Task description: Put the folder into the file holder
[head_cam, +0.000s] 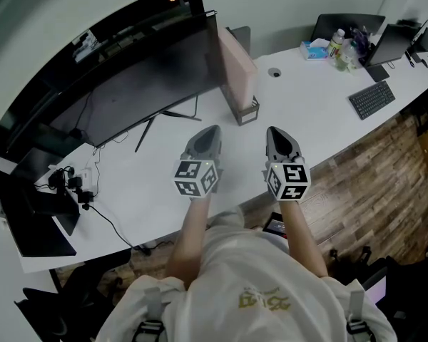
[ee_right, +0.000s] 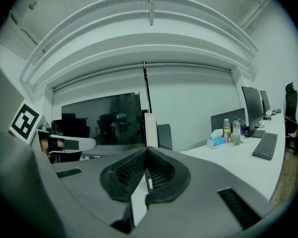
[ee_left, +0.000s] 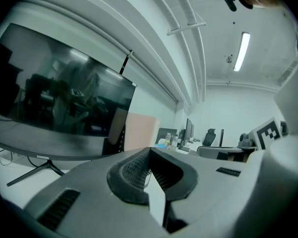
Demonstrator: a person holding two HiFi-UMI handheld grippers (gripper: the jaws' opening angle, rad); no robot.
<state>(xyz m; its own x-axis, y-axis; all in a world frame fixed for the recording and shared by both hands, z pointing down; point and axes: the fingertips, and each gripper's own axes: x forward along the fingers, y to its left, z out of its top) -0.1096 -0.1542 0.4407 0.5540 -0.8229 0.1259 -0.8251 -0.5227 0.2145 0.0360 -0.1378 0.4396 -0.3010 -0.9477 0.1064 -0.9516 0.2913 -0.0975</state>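
Observation:
A pale pink folder [head_cam: 237, 61] stands upright in a dark wire file holder [head_cam: 247, 111] on the white desk [head_cam: 321, 105], just right of the big monitor. Both grippers hover side by side over the desk's near edge, well short of the holder. My left gripper [head_cam: 208, 138] is shut with nothing in it, and so is my right gripper [head_cam: 280, 140]. The folder [ee_left: 140, 131] shows ahead in the left gripper view beyond the left gripper [ee_left: 149, 150]. In the right gripper view the folder [ee_right: 150, 129] stands edge-on above the right gripper [ee_right: 147, 150].
A large dark monitor [head_cam: 139, 84] on a stand fills the desk's back left. A keyboard [head_cam: 372, 99], tissue box [head_cam: 314, 50], bottles [head_cam: 337, 45] and a second screen [head_cam: 392, 45] sit at the far right. Cables and a power strip [head_cam: 75, 184] lie at the left.

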